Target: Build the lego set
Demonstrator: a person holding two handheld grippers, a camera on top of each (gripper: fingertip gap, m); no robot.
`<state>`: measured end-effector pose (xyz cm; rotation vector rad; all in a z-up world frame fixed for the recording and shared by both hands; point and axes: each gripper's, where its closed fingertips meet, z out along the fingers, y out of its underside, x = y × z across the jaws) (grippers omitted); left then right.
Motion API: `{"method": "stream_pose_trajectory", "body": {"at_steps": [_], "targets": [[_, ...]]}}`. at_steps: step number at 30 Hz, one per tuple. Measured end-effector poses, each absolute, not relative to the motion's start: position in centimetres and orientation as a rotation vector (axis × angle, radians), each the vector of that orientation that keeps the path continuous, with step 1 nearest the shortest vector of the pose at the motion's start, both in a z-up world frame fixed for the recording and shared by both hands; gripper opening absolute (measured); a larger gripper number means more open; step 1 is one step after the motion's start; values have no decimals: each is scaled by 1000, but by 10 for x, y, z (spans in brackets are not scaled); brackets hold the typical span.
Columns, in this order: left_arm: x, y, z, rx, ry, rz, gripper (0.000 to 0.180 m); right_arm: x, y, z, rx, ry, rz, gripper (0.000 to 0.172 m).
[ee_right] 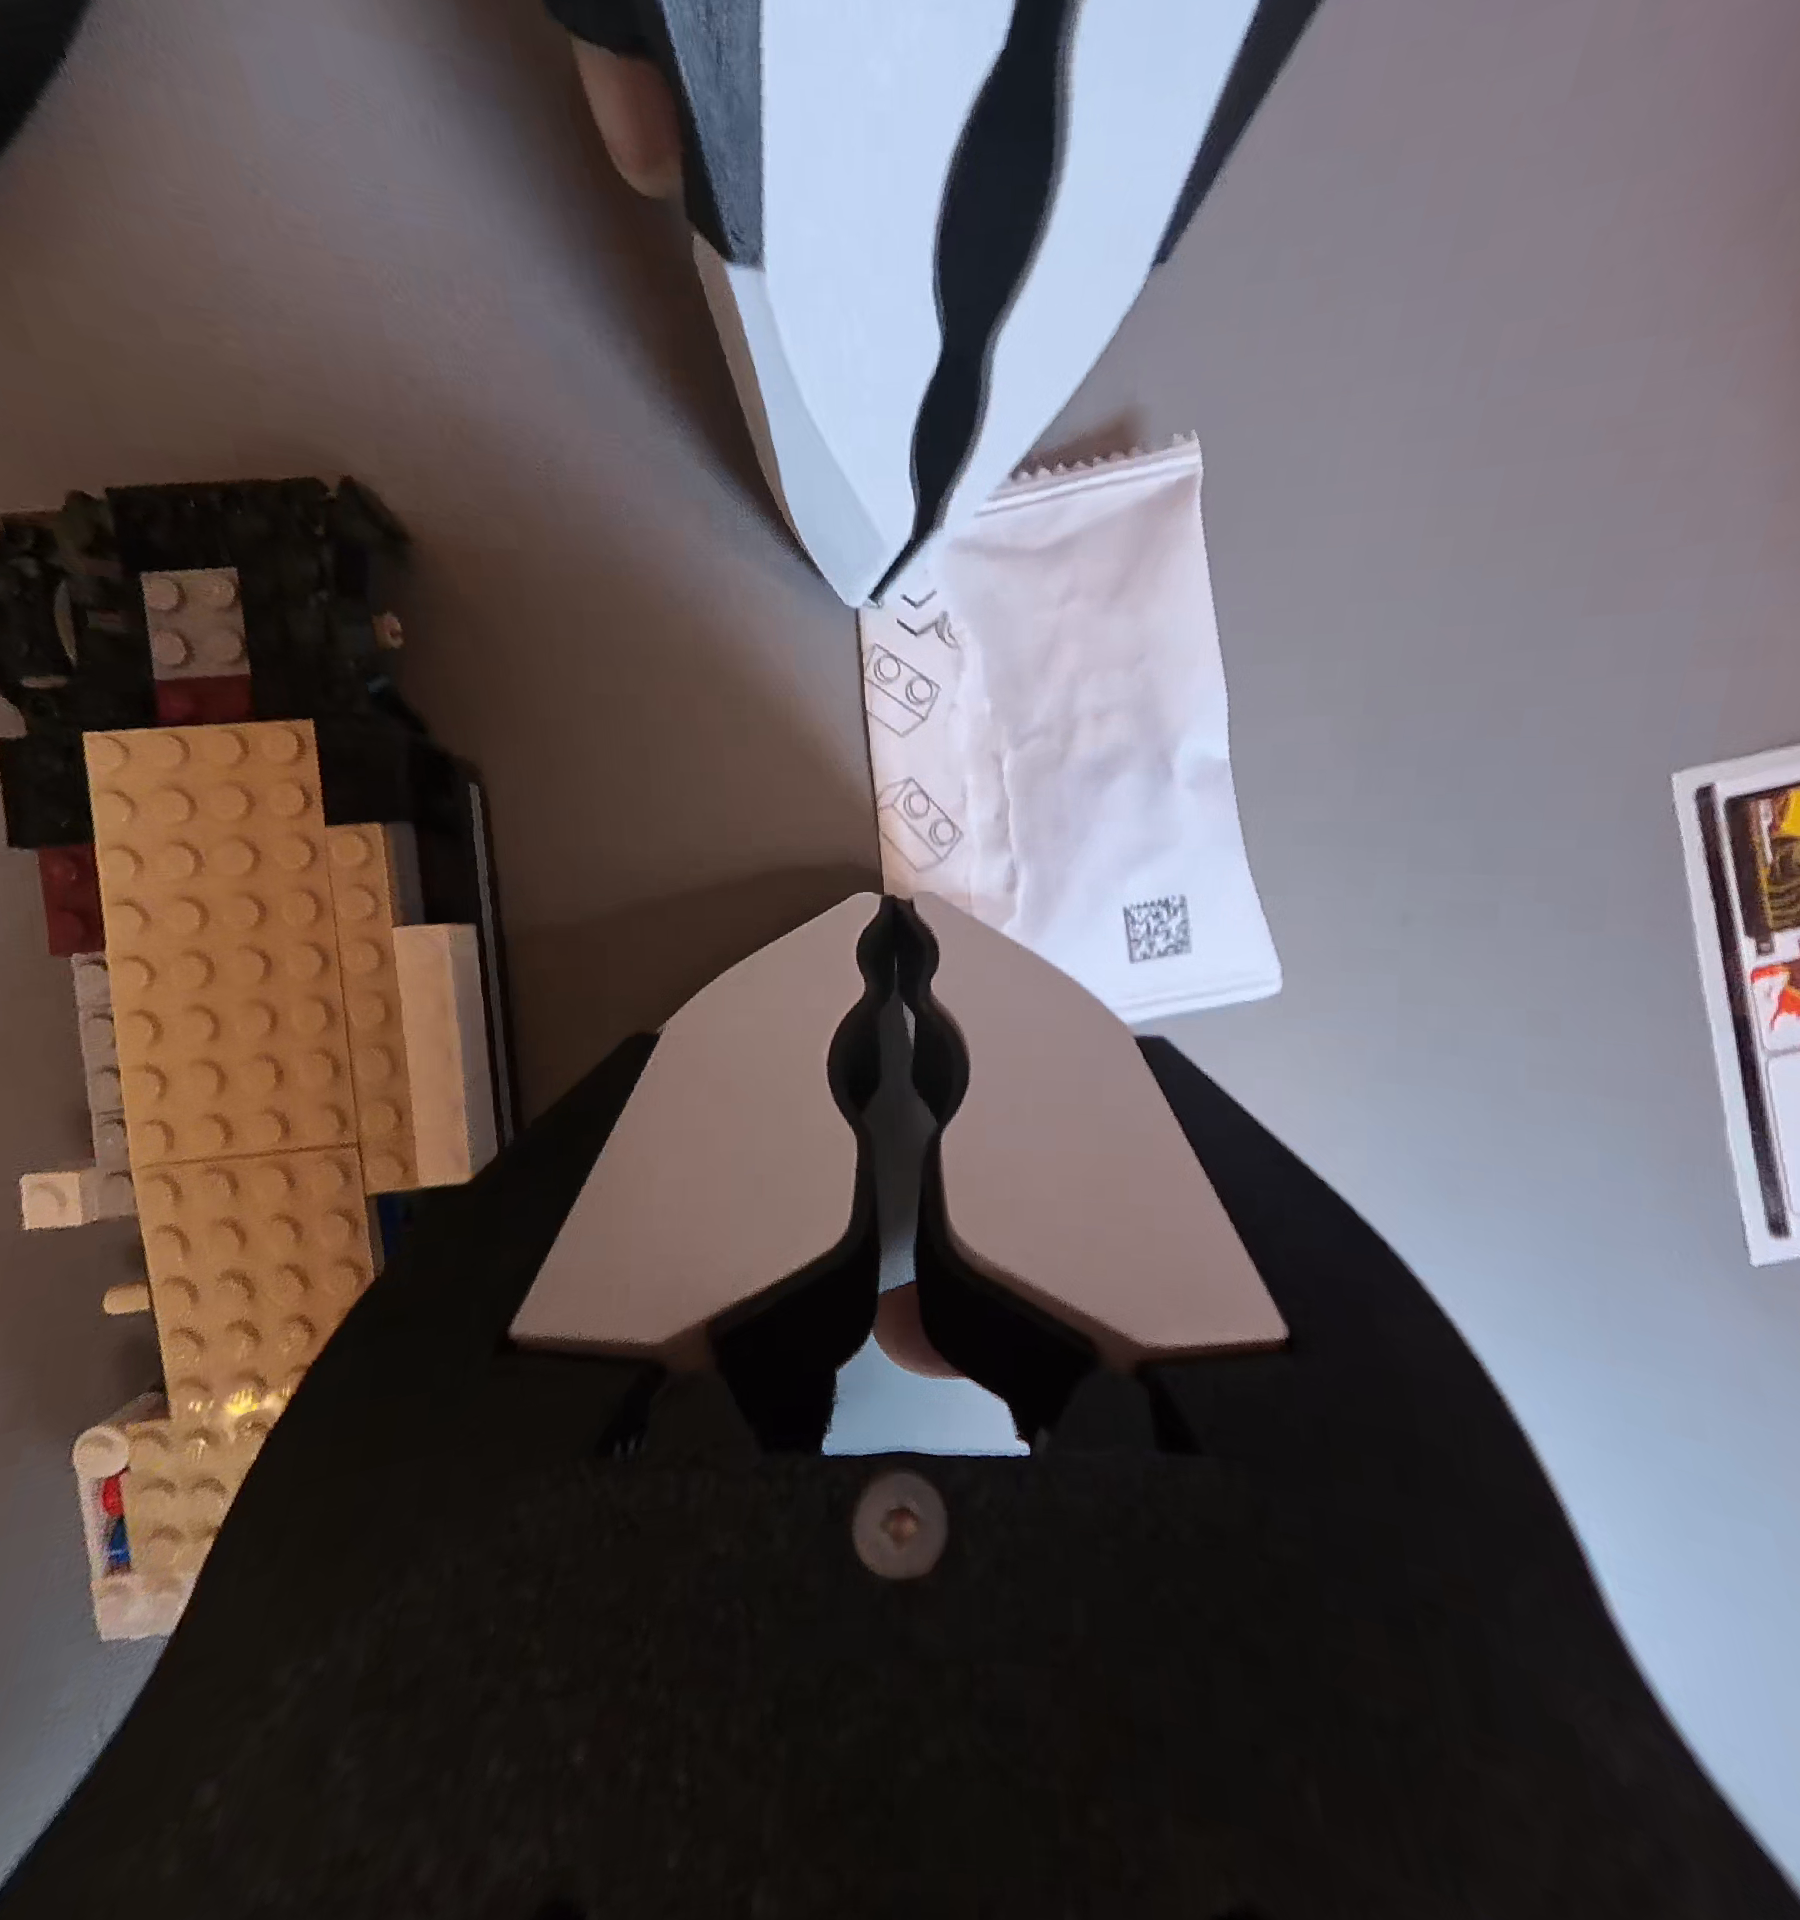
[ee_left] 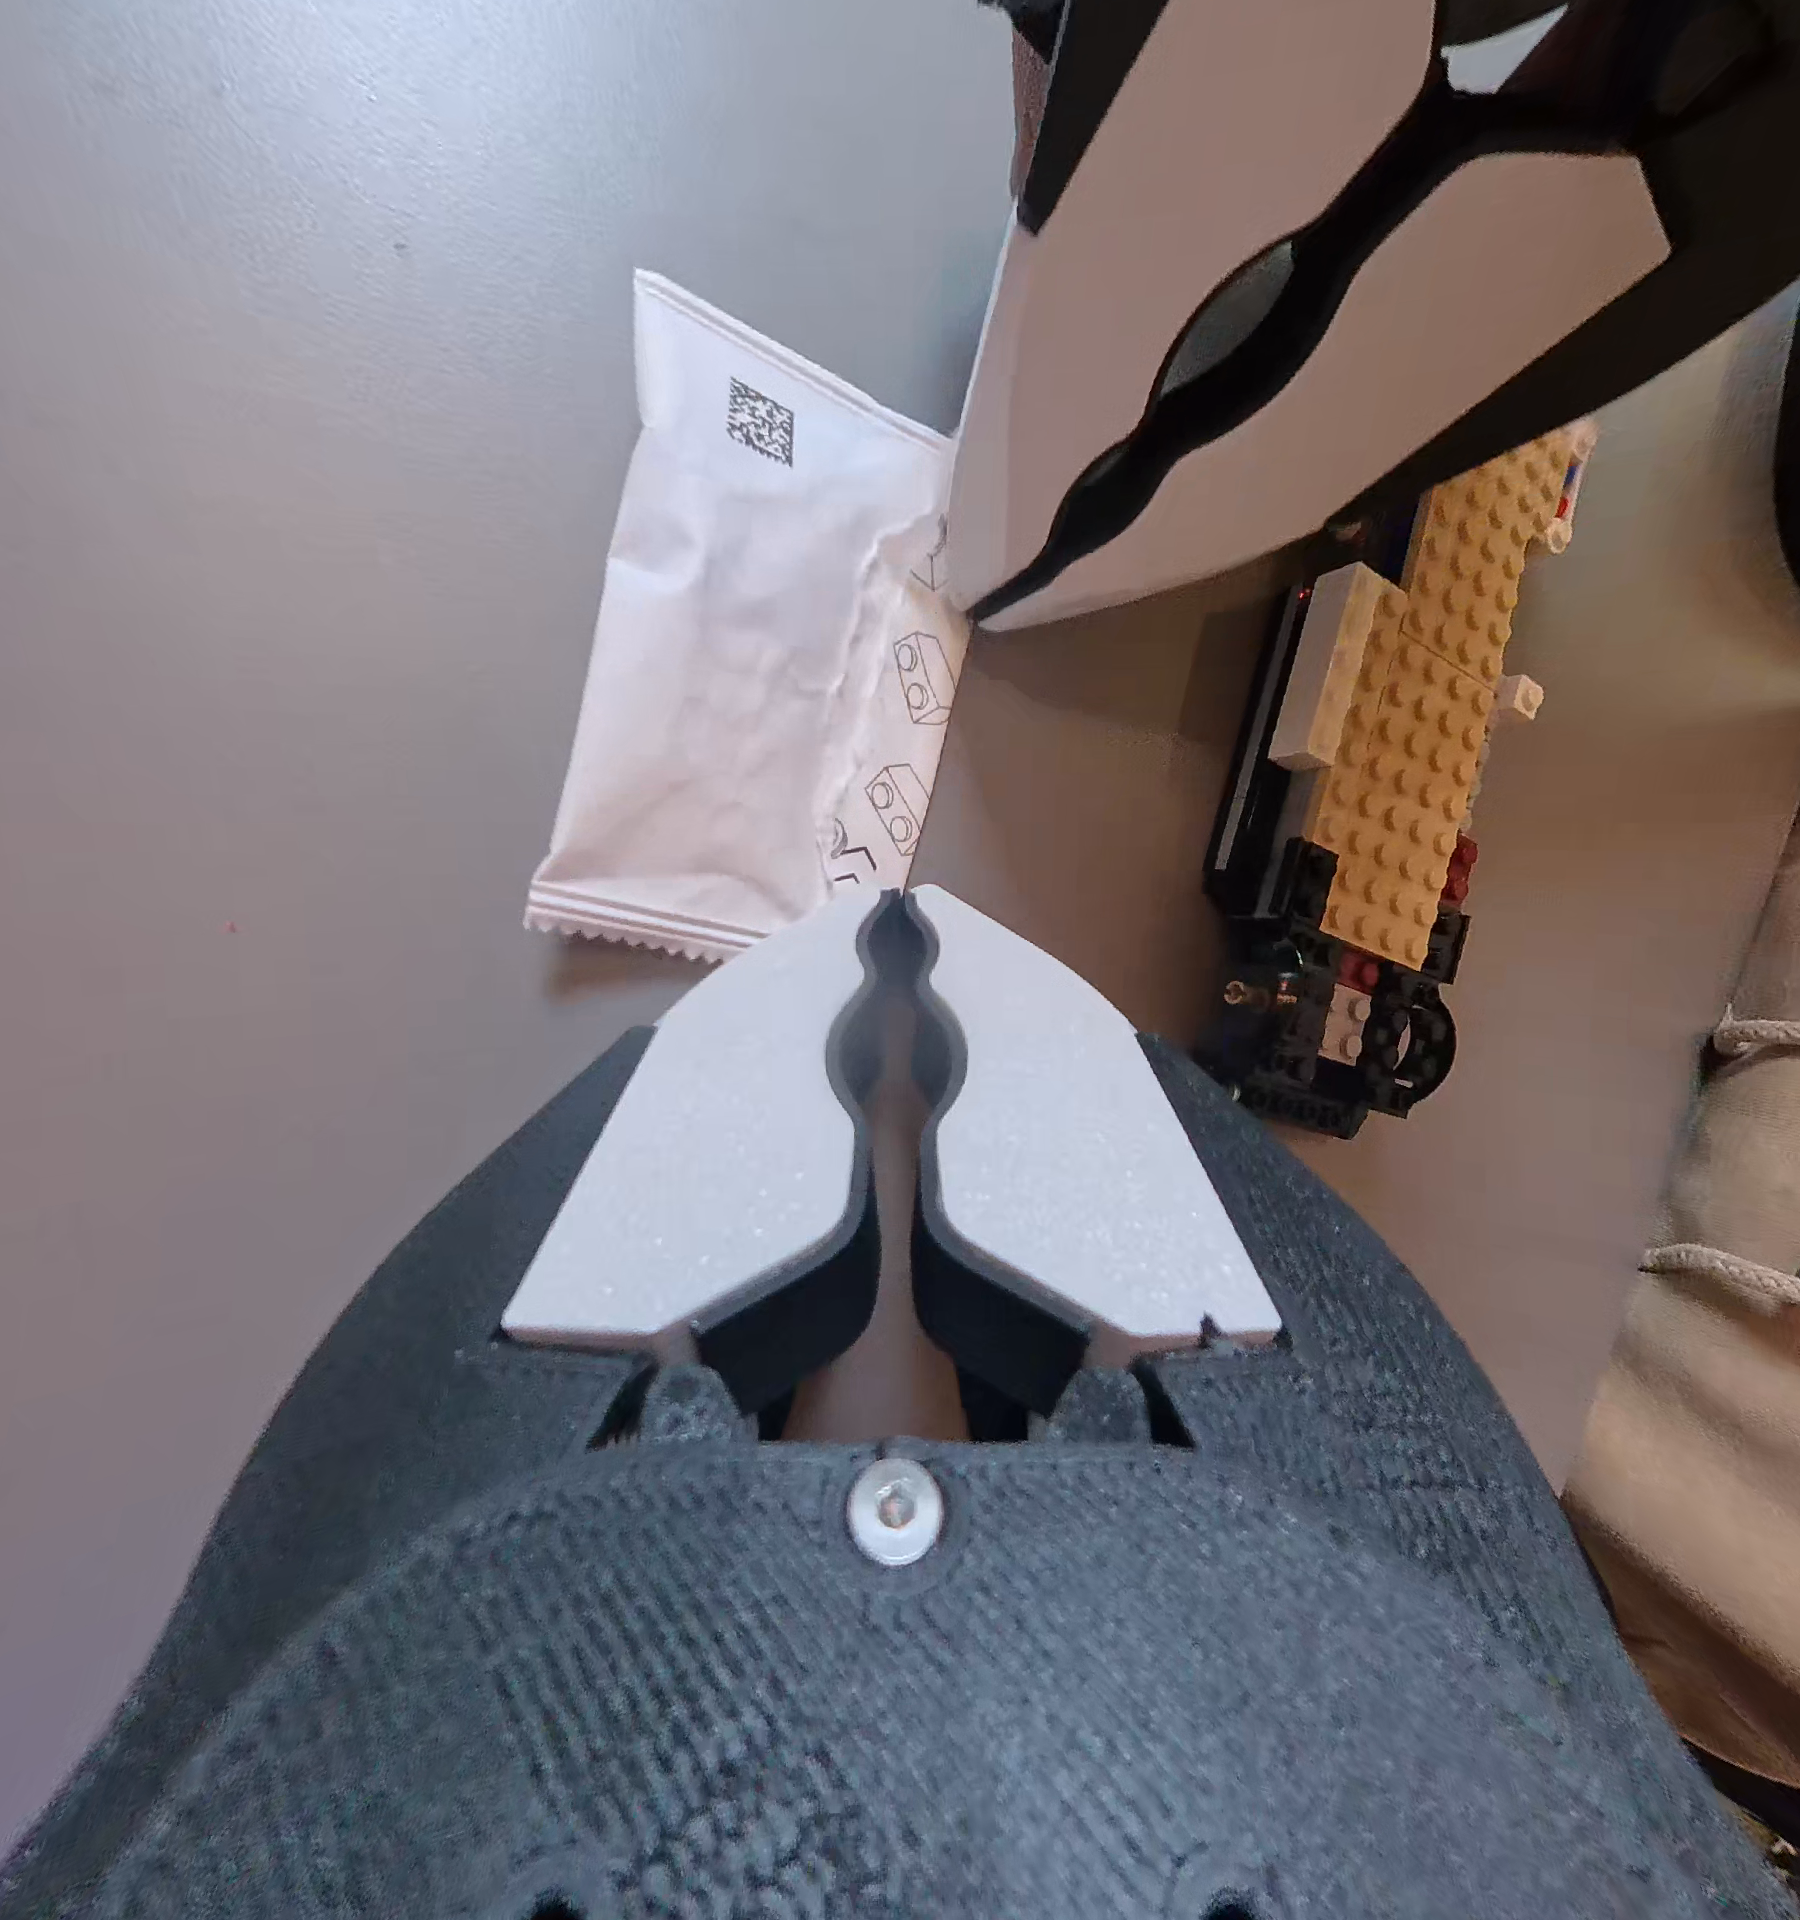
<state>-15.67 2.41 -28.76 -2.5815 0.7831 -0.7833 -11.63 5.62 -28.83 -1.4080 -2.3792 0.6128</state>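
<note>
A white paper bag [ee_left: 730, 644] printed with brick outlines lies on the grey table [ee_left: 252, 520]. My left gripper [ee_left: 901, 899] is shut on the near end of the bag's straight printed edge. My right gripper [ee_left: 979, 613] shows in the same view, shut on the far end of that edge. In the right wrist view my right gripper [ee_right: 896, 906] is shut on the bag [ee_right: 1083, 727], and white paper shows between its fingers. The left gripper [ee_right: 880, 587] pinches the opposite corner. The edge runs straight between the two grippers.
A partly built brick model [ee_left: 1395, 748] with tan plates on a black frame lies beside the bag; it also shows in the right wrist view [ee_right: 221, 935]. A sticker sheet [ee_right: 1779, 997] lies at the right. A person's beige garment with cords [ee_left: 1758, 1351] is at the table's edge. My right fingertips sit around 6 centimetres from my left ones.
</note>
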Motion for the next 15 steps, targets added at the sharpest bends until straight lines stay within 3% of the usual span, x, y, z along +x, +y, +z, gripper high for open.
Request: {"method": "stream_pose_trajectory", "body": {"at_steps": [15], "targets": [[-157, 24, -287, -2576, 771, -797, 0, -104, 65, -288, -1543, -2332, 791, 1]]}}
